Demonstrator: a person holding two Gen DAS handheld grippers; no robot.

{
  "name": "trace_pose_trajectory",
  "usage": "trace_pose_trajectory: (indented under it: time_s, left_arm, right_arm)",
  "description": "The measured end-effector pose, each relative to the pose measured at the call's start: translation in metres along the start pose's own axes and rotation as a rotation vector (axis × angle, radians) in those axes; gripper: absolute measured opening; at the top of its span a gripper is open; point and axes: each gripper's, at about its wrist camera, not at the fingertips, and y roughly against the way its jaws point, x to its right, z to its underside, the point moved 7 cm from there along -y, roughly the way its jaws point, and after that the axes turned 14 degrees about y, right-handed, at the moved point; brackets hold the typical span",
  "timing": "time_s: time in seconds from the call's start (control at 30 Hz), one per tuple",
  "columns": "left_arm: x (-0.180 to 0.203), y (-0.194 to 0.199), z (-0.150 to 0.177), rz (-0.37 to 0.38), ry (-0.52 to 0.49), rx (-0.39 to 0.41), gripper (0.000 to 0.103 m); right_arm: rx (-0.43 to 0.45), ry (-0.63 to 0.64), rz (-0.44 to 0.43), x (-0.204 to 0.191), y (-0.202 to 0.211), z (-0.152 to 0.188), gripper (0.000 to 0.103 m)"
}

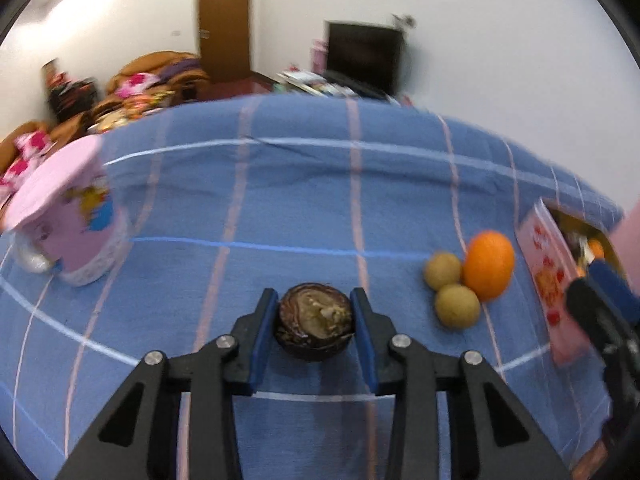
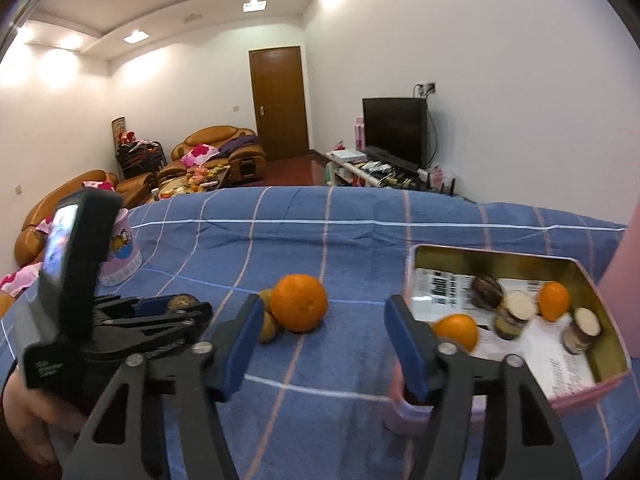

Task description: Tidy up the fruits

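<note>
Blue pads (image 1: 266,332) of the left gripper (image 1: 315,320) squeeze a dark mangosteen (image 1: 315,321), low over the blue cloth (image 1: 300,184). Right of the mangosteen, an orange (image 1: 490,265) touches two small brown fruits (image 1: 456,305). Further right, the right gripper (image 2: 320,340) hangs wide open and empty beside the tin (image 2: 604,312), which holds oranges and more mangosteens.
</note>
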Motion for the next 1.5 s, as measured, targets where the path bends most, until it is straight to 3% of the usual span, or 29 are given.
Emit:
trace_pose_trajectory:
  time_s: [0.2,0.53,0.73,0.83,0.9,0.93,1.23,1.5]
  left_arm:
    - [-0.021,0.008,-0.007,-0.044,0.088,0.068,0.039]
    - [-0.025,0.011,-0.013,-0.100,0.069,0.109,0.039]
    - [-0.029,0.008,-0.014,-0.108,0.086,0.105,0.039]
    - [-0.028,0.007,-0.015,-0.110,0.089,0.105,0.039]
    - [-0.029,0.006,-0.016,-0.110,0.089,0.107,0.039]
    - [-0.029,0.006,-0.016,-0.111,0.090,0.108,0.039]
    - [-0.031,0.008,-0.018,-0.113,0.101,0.132,0.039]
    - [-0.036,0.012,-0.018,-0.113,0.122,0.149,0.039]
  right_arm:
    - [-0.064,-0.008,-0.050,-0.010,-0.039,-0.012,0.063]
    - [-0.253,-0.038,-0.096,-0.013,-0.088,0.000,0.061]
    - [-0.266,-0.086,-0.166,-0.013,-0.090,0.006,0.062]
    - [-0.267,-0.104,-0.201,-0.015,-0.088,0.009,0.058]
    - [-0.251,-0.113,-0.192,-0.015,-0.085,0.007,0.056]
    - [-0.229,-0.116,-0.182,-0.013,-0.081,0.005,0.048]
    - [0.022,0.062,-0.118,-0.039,-0.028,-0.025,0.048]
    - [0.068,0.082,-0.117,-0.054,-0.013,-0.028,0.047]
